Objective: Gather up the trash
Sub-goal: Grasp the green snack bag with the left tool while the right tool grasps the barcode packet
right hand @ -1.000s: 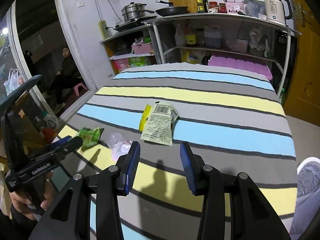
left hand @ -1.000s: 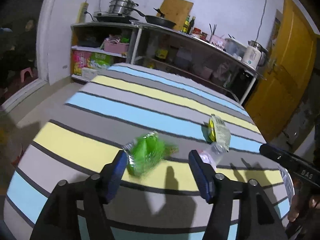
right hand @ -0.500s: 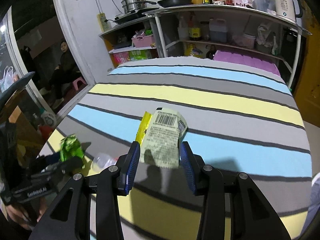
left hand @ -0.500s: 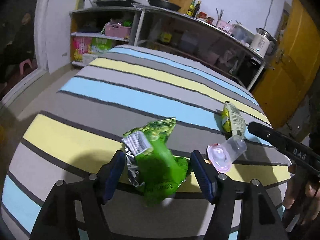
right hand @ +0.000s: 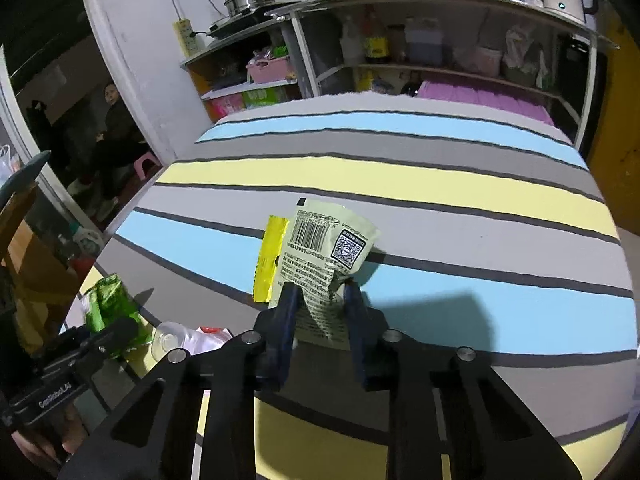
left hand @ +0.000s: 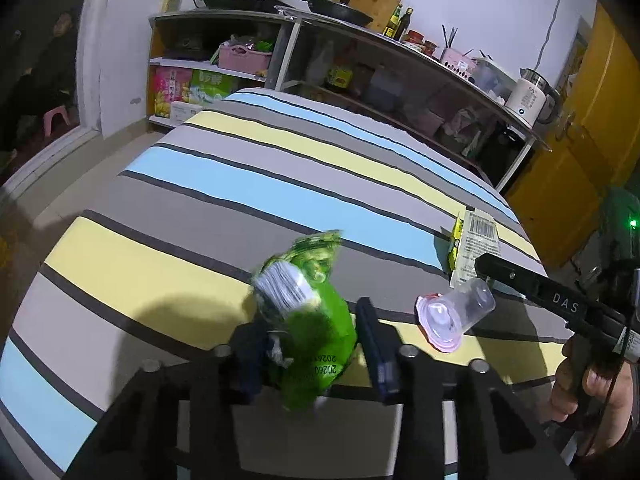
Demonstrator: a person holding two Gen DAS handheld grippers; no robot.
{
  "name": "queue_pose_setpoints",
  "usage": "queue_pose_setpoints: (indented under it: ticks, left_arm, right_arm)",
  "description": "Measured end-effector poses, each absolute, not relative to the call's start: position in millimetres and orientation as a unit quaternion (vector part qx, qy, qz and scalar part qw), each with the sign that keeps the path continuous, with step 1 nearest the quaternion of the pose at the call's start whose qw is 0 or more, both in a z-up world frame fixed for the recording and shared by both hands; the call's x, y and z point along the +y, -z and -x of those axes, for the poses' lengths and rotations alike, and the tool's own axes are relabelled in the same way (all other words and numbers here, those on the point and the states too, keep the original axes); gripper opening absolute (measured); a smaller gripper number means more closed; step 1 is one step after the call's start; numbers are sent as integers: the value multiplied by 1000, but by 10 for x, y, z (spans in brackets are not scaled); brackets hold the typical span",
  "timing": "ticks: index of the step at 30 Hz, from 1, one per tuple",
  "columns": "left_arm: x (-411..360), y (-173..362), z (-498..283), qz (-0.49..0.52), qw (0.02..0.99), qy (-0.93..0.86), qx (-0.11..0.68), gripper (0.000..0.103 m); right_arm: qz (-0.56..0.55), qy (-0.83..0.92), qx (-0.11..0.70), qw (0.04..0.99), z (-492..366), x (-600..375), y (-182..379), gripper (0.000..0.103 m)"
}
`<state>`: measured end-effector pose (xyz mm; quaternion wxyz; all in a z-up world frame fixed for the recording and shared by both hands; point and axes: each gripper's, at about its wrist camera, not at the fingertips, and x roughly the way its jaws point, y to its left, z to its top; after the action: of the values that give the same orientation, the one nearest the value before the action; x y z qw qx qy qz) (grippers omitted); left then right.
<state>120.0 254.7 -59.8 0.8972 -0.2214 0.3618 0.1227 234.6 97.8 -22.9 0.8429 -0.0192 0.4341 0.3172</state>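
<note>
Over a striped cloth (left hand: 224,184), the left gripper (left hand: 312,344) pinches a crumpled green wrapper (left hand: 308,320) between its blue pads, and the right gripper (right hand: 318,312) pinches the lower edge of a pale barcode packet (right hand: 324,256) whose top curls up off the cloth. A clear cup (left hand: 456,316) lies on its side on the cloth between the two grippers, near the near edge. Beyond the cloth's far edge, a shelf (right hand: 400,4) holds pots and bottles.

green wrapper (left hand: 308,332) blurred, print unreadable, its lower end hidden behind left gripper (left hand: 312,354), shelf jars (left hand: 418,37) too small to identify
</note>
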Motion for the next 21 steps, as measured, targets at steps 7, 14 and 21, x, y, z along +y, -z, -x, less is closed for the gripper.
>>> queue_pose_setpoints:
  ticks: [7,14,21]
  left_arm:
    - [2451,541,-1149,215,903,-115,353,37]
    - [2238,366,-1061,197,915,-102,336,36]
    - [1918,119,-966,171,929,-81,318,36]
  right_arm:
    - [8,-313,423,850,-2261,800,145,22]
    - [-7,-308,413,857,-2088,539,46,15]
    - [-22,-302,403,864,-1901,239,-39,15]
